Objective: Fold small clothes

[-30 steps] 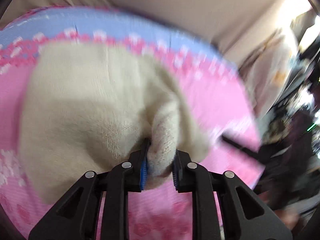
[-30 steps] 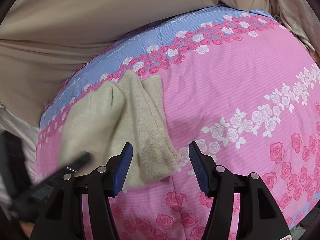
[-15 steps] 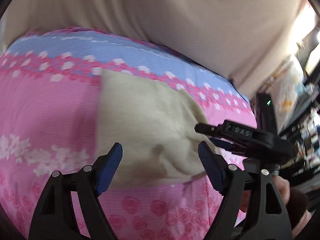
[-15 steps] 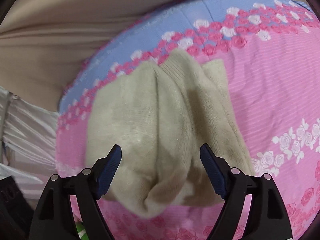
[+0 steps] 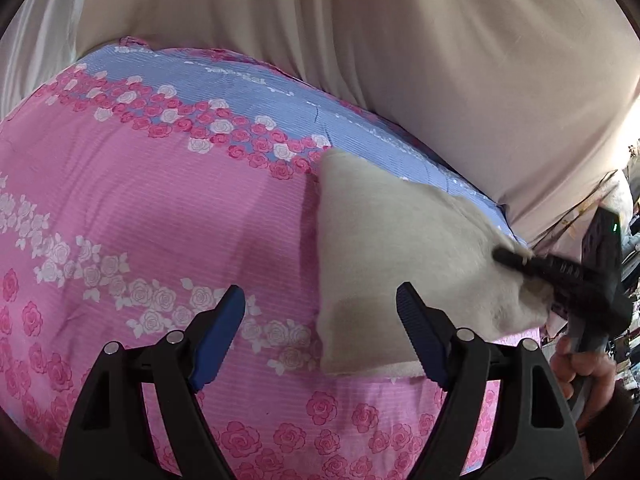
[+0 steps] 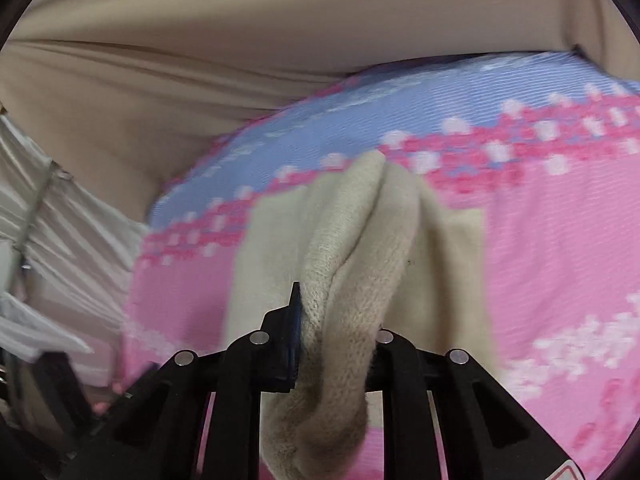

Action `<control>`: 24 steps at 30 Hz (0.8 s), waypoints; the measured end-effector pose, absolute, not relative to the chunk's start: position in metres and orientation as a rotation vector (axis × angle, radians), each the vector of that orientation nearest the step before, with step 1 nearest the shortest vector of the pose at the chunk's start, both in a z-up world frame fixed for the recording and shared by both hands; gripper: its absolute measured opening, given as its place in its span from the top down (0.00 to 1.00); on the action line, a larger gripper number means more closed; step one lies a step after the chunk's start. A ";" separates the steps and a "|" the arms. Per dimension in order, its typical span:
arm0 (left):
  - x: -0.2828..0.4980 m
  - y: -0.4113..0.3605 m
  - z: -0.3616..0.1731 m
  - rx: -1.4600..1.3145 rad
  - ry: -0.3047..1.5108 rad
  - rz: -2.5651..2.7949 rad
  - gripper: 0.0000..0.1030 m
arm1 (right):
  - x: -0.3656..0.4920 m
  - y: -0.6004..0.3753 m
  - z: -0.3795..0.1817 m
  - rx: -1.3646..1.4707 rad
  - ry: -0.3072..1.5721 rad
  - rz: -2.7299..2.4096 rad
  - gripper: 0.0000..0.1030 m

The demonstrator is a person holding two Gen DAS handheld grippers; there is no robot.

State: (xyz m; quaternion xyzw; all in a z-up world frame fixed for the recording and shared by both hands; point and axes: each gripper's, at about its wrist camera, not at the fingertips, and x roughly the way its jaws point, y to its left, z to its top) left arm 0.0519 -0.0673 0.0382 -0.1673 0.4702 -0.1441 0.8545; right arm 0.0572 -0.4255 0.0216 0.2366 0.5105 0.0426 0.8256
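A cream knit garment [image 5: 400, 248] lies folded on a pink rose-print bedsheet [image 5: 160, 216]. My left gripper [image 5: 320, 292] hangs open above the sheet, with the garment's left edge below the gap and nothing touching its blue pads. In the right wrist view, my right gripper [image 6: 336, 320] has its jaws closing, and a bunched fold of the garment [image 6: 400, 216] is pinched between them. The left wrist view shows the right gripper [image 5: 520, 264] at the garment's right edge, with a hand [image 5: 584, 364] on its handle.
The sheet's blue band [image 5: 280, 92] runs along the far edge, against a beige draped cloth [image 5: 400, 60]. White fabric [image 6: 60, 240] hangs past the bed's left side in the right wrist view. Dark clutter [image 5: 628, 240] sits beyond the bed at the right.
My left gripper let go of the garment, opened wide and drew back to the left. My right gripper moved in over the garment's fold and closed on it.
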 end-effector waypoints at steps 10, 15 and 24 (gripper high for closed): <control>0.067 -0.108 0.023 -0.319 1.063 -0.351 0.27 | 0.033 -0.453 0.005 0.482 1.080 -0.064 0.66; 0.079 -0.153 0.030 -0.240 1.037 -0.440 0.27 | 0.060 -0.419 0.037 0.469 1.054 0.161 0.69; 0.082 -0.222 -0.018 0.057 1.104 -0.440 0.26 | 0.134 -0.465 -0.069 0.560 1.225 0.102 0.97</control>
